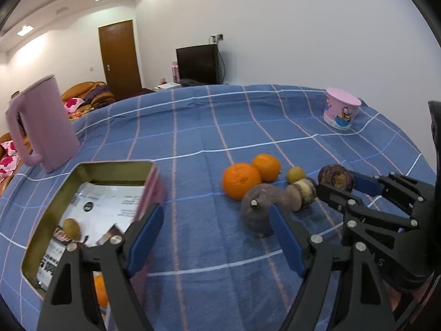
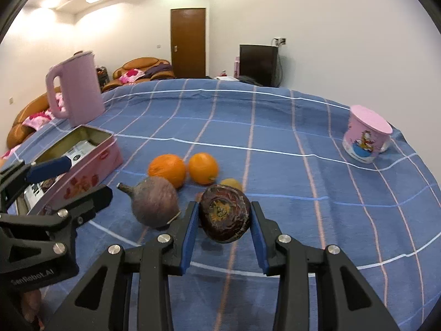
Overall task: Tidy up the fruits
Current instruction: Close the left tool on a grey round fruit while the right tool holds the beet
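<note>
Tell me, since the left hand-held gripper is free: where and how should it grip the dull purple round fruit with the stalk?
Grip the dull purple round fruit across its widest belly, coming from above. Its stalk points sideways toward the pink tin box, and two oranges crowd its far side, so probably the pads fit best on the two open flanks.

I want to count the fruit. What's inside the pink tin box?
Inside the open pink metal tin box lie printed paper packets, one small brownish-green round fruit and part of an orange fruit. The left tool covers the near end.
</note>
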Motion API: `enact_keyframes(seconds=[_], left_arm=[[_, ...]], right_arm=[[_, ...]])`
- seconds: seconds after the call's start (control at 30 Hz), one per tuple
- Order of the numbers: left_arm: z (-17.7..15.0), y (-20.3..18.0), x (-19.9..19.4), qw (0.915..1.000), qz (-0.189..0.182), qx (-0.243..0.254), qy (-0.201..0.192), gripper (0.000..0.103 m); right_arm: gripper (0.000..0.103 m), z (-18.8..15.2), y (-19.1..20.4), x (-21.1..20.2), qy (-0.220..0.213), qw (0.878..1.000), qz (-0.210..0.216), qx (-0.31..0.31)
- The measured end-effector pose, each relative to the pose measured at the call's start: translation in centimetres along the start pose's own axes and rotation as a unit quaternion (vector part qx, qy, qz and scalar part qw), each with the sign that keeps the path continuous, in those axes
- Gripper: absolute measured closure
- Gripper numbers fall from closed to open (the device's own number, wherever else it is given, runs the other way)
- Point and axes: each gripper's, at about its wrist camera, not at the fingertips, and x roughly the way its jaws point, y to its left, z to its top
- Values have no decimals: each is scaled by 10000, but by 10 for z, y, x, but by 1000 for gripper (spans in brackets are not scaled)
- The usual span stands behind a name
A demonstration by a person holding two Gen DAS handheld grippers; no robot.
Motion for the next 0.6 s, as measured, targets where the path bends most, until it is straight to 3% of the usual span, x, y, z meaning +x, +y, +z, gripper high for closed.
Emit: enact_keyframes(seconds=[0.6], left_arm=[[8, -26, 35, 9991, -250, 60, 329, 22]], right_arm=[[64, -2, -28, -2, -53, 9991, -39, 428]])
